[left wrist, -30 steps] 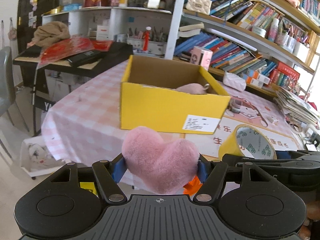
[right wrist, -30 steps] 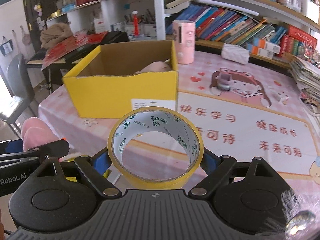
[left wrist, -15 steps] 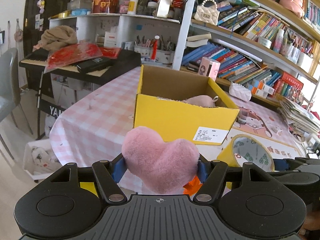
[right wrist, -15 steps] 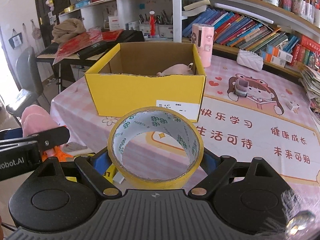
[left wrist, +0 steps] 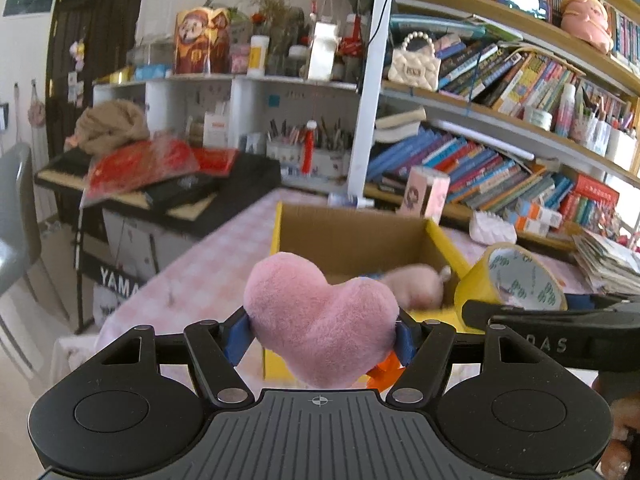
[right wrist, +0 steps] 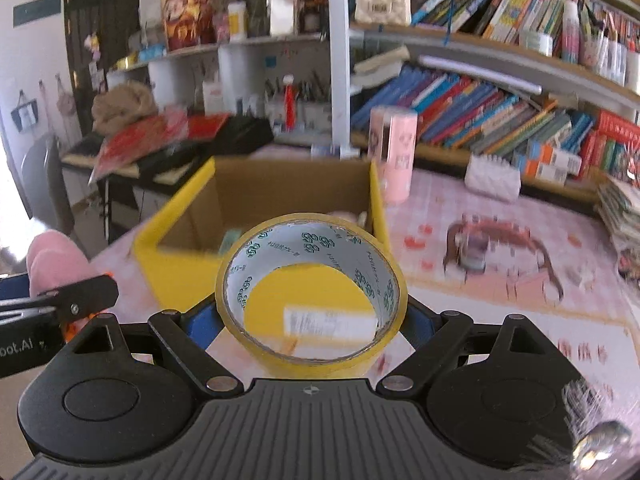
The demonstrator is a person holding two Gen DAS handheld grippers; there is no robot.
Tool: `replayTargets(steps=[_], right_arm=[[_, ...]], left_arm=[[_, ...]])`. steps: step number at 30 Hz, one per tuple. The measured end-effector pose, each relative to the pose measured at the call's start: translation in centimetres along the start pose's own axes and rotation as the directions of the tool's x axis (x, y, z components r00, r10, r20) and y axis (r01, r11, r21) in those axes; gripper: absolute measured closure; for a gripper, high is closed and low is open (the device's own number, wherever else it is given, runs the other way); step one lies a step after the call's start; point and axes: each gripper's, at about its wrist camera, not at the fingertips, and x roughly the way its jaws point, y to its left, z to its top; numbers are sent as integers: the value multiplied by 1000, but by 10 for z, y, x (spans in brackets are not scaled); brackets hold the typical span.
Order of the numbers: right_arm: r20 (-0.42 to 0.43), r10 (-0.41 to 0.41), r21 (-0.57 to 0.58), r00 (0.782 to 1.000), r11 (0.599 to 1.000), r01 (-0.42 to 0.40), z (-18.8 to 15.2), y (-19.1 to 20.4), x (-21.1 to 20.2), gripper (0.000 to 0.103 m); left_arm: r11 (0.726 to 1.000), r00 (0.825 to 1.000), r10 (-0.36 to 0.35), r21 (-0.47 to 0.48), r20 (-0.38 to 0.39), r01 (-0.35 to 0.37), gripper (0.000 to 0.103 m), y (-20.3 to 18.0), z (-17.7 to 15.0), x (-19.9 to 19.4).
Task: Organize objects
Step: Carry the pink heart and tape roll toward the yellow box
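Observation:
My left gripper [left wrist: 322,338] is shut on a pink plush heart [left wrist: 320,320] and holds it in front of the near edge of an open yellow cardboard box [left wrist: 352,240]. A pink soft toy [left wrist: 416,284] lies inside the box. My right gripper [right wrist: 312,320] is shut on a yellow roll of tape [right wrist: 312,292], just short of the box [right wrist: 264,208]. The tape also shows at the right of the left wrist view [left wrist: 512,276], and the heart shows at the left of the right wrist view [right wrist: 52,260].
The box stands on a table with a pink checked cloth [left wrist: 200,272] and a printed mat [right wrist: 500,280]. A pink canister [right wrist: 394,156] and a white pouch [right wrist: 494,178] stand behind the box. Bookshelves [left wrist: 500,140] line the back; a dark desk [left wrist: 168,196] and grey chair [left wrist: 16,216] stand left.
Both grippers have moved forward and up toward the box, still holding the heart and the tape. The inside of the box now shows more from above.

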Motion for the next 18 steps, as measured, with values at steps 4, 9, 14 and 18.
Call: replayTargets(steps=[4, 9, 14, 18], right_arm=[[41, -1, 5, 999, 1000, 1, 28, -11, 20, 15], [69, 6, -1, 998, 1000, -6, 56, -24, 49, 14], [73, 10, -9, 997, 1000, -9, 74, -36, 79, 14], [59, 35, -16, 998, 999, -34, 86, -38, 103, 14]], left_arm=[[1000, 1000, 4, 31, 22, -4, 35, -12, 18, 28], [999, 1000, 6, 43, 12, -6, 35, -25, 30, 66], [998, 1000, 13, 66, -28, -11, 35, -34, 34, 99], [995, 996, 29, 94, -80, -21, 34, -41, 33, 124]])
